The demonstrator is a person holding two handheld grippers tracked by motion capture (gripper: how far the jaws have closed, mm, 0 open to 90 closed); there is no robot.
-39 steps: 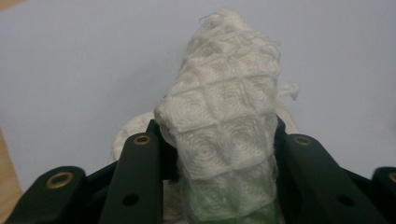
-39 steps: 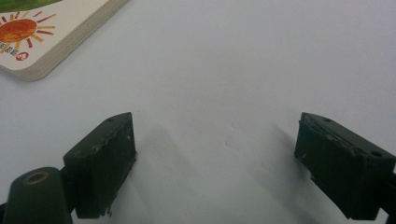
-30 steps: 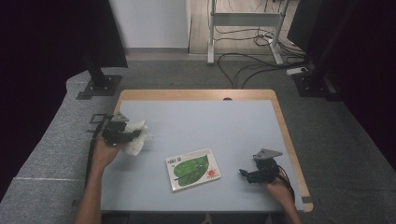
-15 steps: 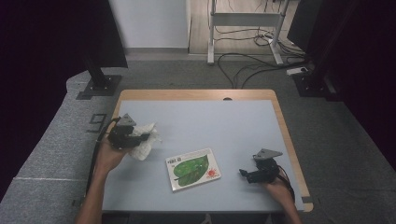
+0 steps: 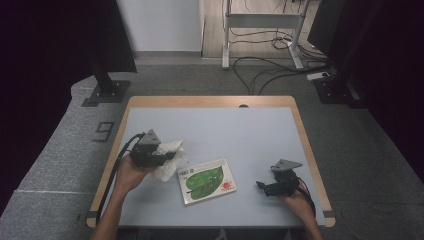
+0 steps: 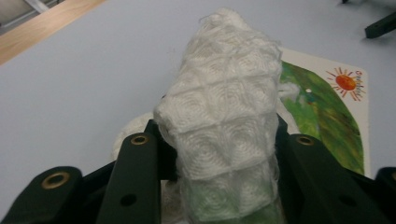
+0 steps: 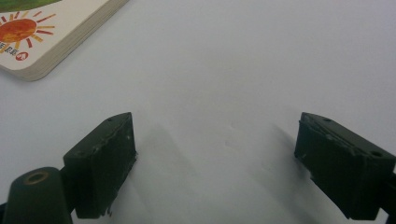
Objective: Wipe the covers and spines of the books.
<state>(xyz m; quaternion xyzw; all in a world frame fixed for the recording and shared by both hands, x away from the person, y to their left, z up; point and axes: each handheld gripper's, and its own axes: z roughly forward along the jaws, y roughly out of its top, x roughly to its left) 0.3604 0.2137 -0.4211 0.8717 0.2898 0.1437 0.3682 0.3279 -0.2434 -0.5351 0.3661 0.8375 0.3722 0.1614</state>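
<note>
Forearms enter from the near edge of the pale blue table (image 5: 240, 130) with its wooden rim. Right gripper (image 5: 262, 186) rests near the right near corner, jaws spread wide with bare tabletop between them, nothing held; in the right gripper view (image 7: 212, 154) the two black pads stand well apart.

Left gripper (image 5: 172, 156), at the left side of the table, is pinching a crumpled white quilted cloth (image 5: 167, 159). In the left gripper view the jaws (image 6: 217, 177) press in on both sides of the cloth (image 6: 224, 107), which bulges up between them in a soft roll with a stitched diamond pattern. Part of the cloth hangs below the jaws and seems to touch the table.

Just right of the cloth lies a thick board book with a green leaf and small red sun on its white cover (image 5: 207, 181), flat, closed, near the middle of the table. Cloth edge looks to be just beside or barely over the book's left corner; cannot tell which.

Handling judgement: cloth is light, limp, not fragile, not slippery; it will sag and trail, so a grip on a bunched fold, as now, holds best. Loose ends may drag across the book cover.

Farther off: grey carpet, cables (image 5: 265, 55) and a metal stand base (image 5: 260, 22) beyond the far table edge.
</note>
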